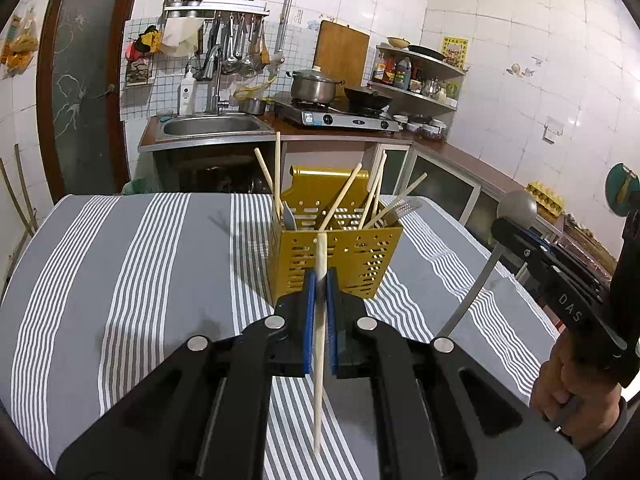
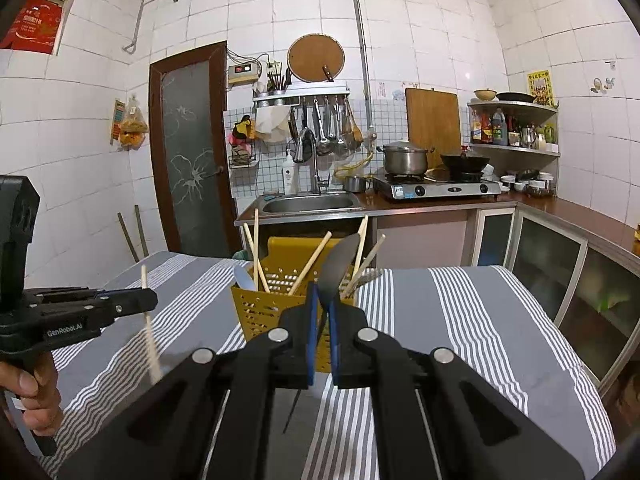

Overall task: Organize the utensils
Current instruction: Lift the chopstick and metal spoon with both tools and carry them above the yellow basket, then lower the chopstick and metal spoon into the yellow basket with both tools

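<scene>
A yellow perforated utensil holder (image 1: 340,258) stands on the striped tablecloth and holds several wooden chopsticks (image 1: 340,202), a fork (image 1: 402,208) and a spoon. It also shows in the right wrist view (image 2: 264,308). My left gripper (image 1: 320,280) is shut on a wooden chopstick (image 1: 319,360), held upright just in front of the holder. My right gripper (image 2: 322,308) is shut on a metal spoon (image 2: 336,266), bowl up, just before the holder. In the left wrist view the right gripper (image 1: 520,240) and its spoon (image 1: 516,208) are at the right.
The table (image 1: 120,280) has a grey and white striped cloth. Behind it are a sink (image 1: 212,126), a stove with a pot (image 1: 312,86) and a wok, and a counter running along the right wall (image 2: 580,220).
</scene>
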Demonstrator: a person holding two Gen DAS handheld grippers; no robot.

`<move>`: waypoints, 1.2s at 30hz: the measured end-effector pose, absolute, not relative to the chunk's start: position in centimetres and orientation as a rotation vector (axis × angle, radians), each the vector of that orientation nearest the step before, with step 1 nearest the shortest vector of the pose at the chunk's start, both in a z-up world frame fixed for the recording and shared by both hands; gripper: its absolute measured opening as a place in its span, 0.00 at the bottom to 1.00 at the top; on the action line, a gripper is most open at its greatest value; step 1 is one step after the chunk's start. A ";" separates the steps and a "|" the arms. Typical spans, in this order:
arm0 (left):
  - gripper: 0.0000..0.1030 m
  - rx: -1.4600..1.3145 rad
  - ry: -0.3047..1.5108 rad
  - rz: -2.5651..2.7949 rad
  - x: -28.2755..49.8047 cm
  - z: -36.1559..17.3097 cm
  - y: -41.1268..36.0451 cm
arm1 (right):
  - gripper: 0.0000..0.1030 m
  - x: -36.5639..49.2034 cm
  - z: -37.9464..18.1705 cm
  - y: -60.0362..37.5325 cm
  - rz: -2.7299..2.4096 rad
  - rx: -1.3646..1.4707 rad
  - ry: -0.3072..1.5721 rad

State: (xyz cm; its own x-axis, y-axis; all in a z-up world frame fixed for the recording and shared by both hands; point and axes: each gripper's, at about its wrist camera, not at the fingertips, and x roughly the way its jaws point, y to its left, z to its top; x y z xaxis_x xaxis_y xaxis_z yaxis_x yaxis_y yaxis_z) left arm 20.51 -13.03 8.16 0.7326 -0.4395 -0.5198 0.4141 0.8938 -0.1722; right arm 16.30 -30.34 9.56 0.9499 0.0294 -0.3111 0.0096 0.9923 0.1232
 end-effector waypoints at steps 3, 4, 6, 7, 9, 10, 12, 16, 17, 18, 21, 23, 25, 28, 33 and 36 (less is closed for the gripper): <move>0.04 -0.043 0.571 -0.467 20.8 8.7 -13.1 | 0.05 16.6 10.5 -30.3 0.005 0.104 0.299; 0.04 -0.041 0.561 -0.466 20.9 9.1 -13.1 | 0.05 16.9 10.8 -30.4 0.005 0.102 0.300; 0.04 -0.033 0.544 -0.467 21.0 9.9 -13.4 | 0.05 17.2 11.5 -30.5 -0.001 0.096 0.290; 0.04 -0.025 0.531 -0.467 21.1 10.4 -13.5 | 0.05 17.4 12.0 -30.5 0.000 0.091 0.282; 0.04 -0.006 0.506 -0.462 21.2 11.5 -13.8 | 0.05 17.6 12.8 -30.6 0.000 0.083 0.266; 0.04 -0.005 0.499 -0.464 21.3 12.0 -13.8 | 0.05 17.7 13.2 -30.6 0.002 0.078 0.258; 0.04 0.003 0.476 -0.460 21.6 13.3 -14.0 | 0.05 18.0 14.1 -30.6 0.003 0.069 0.243; 0.04 0.010 0.438 -0.456 22.3 15.7 -14.6 | 0.05 18.8 15.8 -30.6 0.003 0.053 0.216; 0.04 0.009 0.432 -0.455 22.5 16.1 -14.7 | 0.05 19.1 16.3 -30.6 0.003 0.047 0.209; 0.04 0.009 0.423 -0.458 22.7 16.8 -14.8 | 0.05 19.3 16.7 -30.7 0.003 0.044 0.204; 0.04 0.019 0.390 -0.458 23.1 18.5 -15.6 | 0.05 20.2 17.9 -30.8 0.002 0.033 0.187; 0.04 0.028 0.371 -0.455 23.7 19.4 -16.1 | 0.05 20.9 18.5 -30.8 -0.002 0.026 0.183; 0.04 0.028 0.363 -0.454 24.3 20.0 -16.5 | 0.05 21.7 18.9 -30.9 -0.004 0.020 0.181; 0.04 0.024 0.350 -0.452 25.3 20.7 -16.9 | 0.05 22.7 19.6 -31.0 -0.002 0.015 0.181; 0.04 0.022 0.327 -0.455 26.7 21.7 -17.5 | 0.05 24.3 20.1 -31.4 -0.003 0.008 0.172; 0.04 0.017 0.322 -0.454 27.6 21.9 -17.6 | 0.05 25.3 19.9 -31.6 -0.002 0.007 0.178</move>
